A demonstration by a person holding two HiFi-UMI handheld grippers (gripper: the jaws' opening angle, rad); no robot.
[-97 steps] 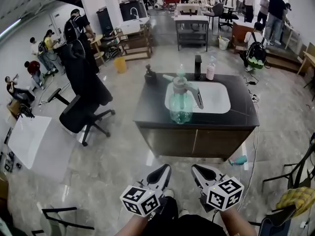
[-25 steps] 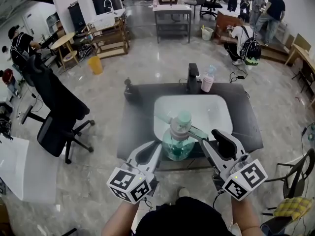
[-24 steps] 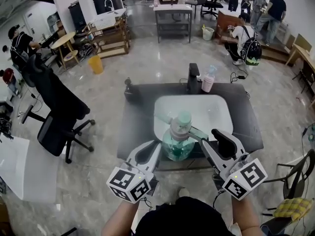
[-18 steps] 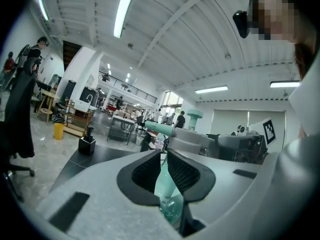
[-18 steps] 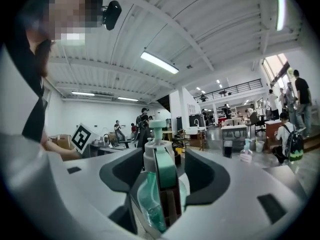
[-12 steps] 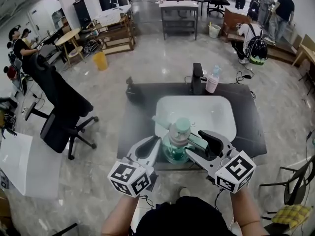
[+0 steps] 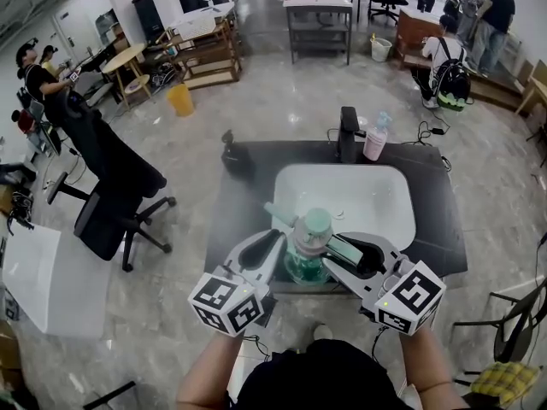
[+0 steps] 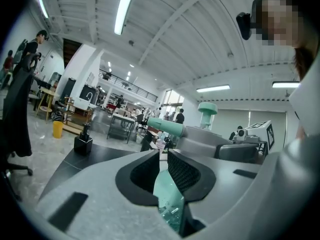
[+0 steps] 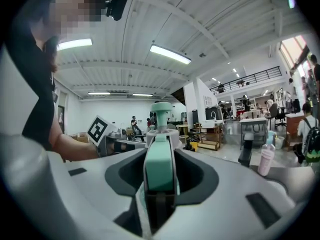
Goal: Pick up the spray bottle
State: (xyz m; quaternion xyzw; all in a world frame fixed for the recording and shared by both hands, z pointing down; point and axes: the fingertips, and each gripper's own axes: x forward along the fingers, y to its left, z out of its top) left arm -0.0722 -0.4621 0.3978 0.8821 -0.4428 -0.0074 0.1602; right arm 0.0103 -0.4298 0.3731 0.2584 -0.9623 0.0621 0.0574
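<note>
The spray bottle (image 7: 302, 263) stands on the near edge of the black counter (image 7: 436, 229). It has a clear green body, a mint cap and a grey head with a mint handle (image 7: 344, 248). My right gripper (image 7: 332, 253) comes in from the right, and its closing jaws press on that handle. In the right gripper view the handle (image 9: 159, 166) fills the gap at the right gripper (image 9: 159, 184). My left gripper (image 7: 275, 239) sits close beside the bottle's left side. The left gripper (image 8: 162, 156) is shut and holds nothing. The green body (image 8: 169, 196) shows just beyond it.
A white sink (image 7: 342, 196) is set in the counter behind the bottle. At the back stand a pink bottle (image 7: 374, 139), a black dispenser (image 7: 347, 131) and a small dark bottle (image 7: 232, 156). A black office chair (image 7: 115, 190) is on the floor at the left.
Both grippers have come forward and lower to the bottle. The right gripper swung in leftward and now has the handle between its jaws. The left gripper has drawn up beside the body.
</note>
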